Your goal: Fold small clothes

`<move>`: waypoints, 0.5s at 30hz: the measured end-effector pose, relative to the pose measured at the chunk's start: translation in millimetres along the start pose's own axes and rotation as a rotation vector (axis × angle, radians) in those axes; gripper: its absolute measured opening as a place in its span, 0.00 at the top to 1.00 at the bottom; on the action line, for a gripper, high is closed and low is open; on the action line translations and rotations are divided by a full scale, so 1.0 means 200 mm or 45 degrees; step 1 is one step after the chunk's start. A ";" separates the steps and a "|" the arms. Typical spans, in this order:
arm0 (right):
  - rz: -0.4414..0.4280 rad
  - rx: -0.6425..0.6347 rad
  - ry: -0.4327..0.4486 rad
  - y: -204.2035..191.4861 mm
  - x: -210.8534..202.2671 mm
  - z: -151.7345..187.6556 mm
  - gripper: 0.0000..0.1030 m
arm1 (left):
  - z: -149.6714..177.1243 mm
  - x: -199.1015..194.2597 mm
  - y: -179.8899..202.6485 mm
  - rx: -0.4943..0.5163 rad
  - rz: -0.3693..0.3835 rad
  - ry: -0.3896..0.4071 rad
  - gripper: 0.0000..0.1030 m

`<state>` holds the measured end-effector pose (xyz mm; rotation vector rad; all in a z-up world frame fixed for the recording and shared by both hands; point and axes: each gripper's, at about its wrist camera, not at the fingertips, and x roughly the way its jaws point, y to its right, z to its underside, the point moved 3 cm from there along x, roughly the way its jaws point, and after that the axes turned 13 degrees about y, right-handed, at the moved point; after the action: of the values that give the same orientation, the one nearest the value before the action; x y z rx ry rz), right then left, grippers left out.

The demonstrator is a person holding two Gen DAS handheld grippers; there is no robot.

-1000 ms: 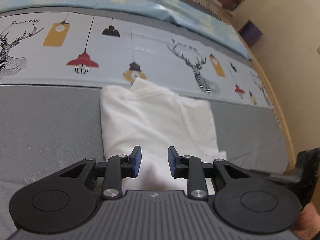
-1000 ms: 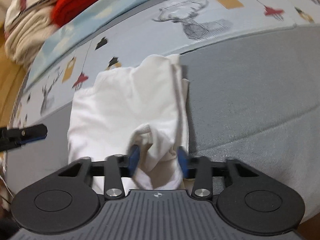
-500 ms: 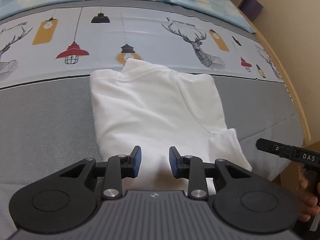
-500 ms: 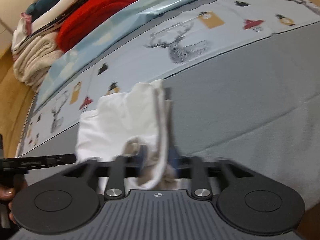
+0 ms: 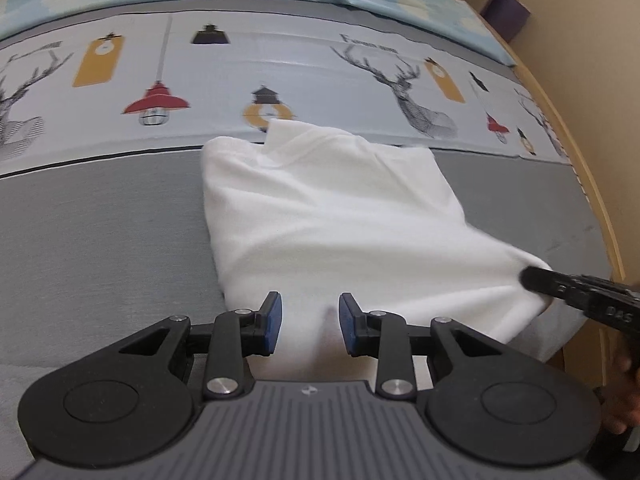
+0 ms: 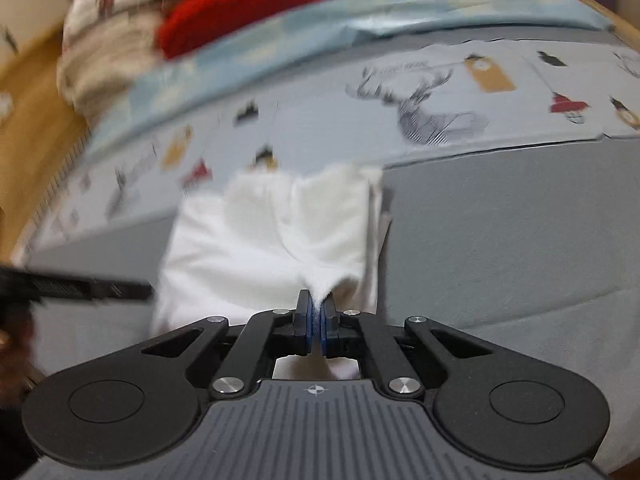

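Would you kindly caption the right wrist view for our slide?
Right tool shut on a pinch of the white garment lying on the grey bedspread.

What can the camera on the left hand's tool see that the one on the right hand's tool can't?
Only the left wrist view shows the left gripper with its fingers apart over the cloth, and a purple box by the wall. Only the right wrist view shows the right gripper pinching a corner of the cloth, and a stack of folded clothes. Both show the white garment on the printed bedcover.
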<state>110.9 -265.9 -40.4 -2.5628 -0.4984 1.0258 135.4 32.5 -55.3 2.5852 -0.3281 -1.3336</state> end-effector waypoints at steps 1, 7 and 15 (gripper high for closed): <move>-0.003 -0.011 -0.016 0.01 -0.02 0.01 0.97 | 0.01 0.01 0.02 0.012 0.014 -0.006 0.66; 0.090 -0.150 -0.357 0.09 0.07 0.20 0.96 | 0.13 0.14 0.13 0.136 0.081 -0.136 0.59; 0.193 0.098 0.092 0.18 -0.01 -0.04 0.56 | 0.15 0.15 0.07 0.111 0.072 -0.084 0.57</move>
<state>121.9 -300.2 -48.3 -2.5902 -0.2436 0.9771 126.5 8.2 -92.8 2.5849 -0.4773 -1.4167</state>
